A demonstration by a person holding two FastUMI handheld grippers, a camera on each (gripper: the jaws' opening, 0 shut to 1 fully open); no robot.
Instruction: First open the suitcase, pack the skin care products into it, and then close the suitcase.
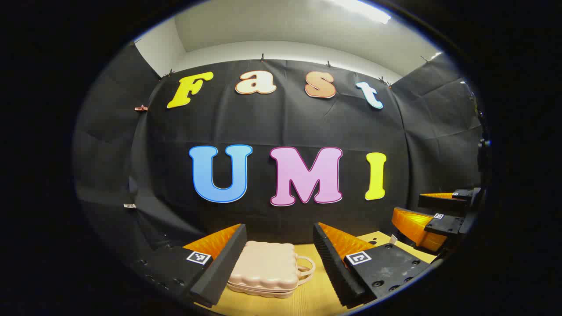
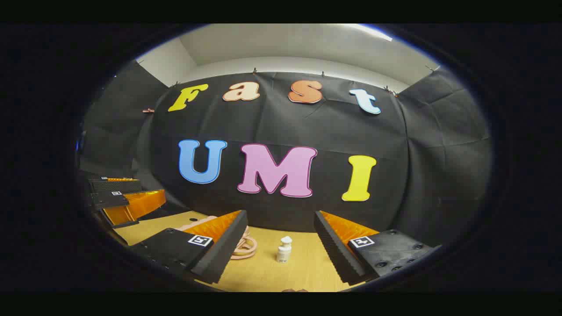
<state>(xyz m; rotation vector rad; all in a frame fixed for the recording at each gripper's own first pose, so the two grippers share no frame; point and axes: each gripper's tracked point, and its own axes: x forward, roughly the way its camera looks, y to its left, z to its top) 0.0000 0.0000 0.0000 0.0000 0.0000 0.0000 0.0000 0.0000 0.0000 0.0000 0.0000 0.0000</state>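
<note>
Two claws hover above a pale wooden table (image 1: pixel 307 298), each held wide open with nothing between its fingers.

Seen from the left gripper view, the left claw (image 1: pixel 279 259) points straight at a small pink suitcase (image 1: pixel 265 270). The suitcase lies flat on the table, lid shut, framed in the gap between the claw's two spread fingers and a little beyond their tips, not touching either. Its looped handle (image 1: pixel 307 267) sticks out on the right side, so the case runs roughly side to side in front of this claw, with the hinge side probably on the left, though that edge is hidden behind a finger. At the right edge of this view, the right claw (image 1: pixel 428 215) shows, also spread apart and holding nothing.

Seen from the right gripper view, the right claw (image 2: pixel 281 239) faces a small white pump bottle (image 2: pixel 284 250). The bottle stands upright on the table, between the open fingers and just past them, apart from both. To its left, the suitcase handle (image 2: pixel 243 248) peeks out beside the claw's left finger, with the case itself mostly hidden behind it. The left claw (image 2: pixel 127 199) appears far to the left.

Judging from this layout, the suitcase is still closed, so opening it comes first. The left claw is nearer the case and squarely lined up with it; the right claw is nearer the bottle and the handle side.
</note>
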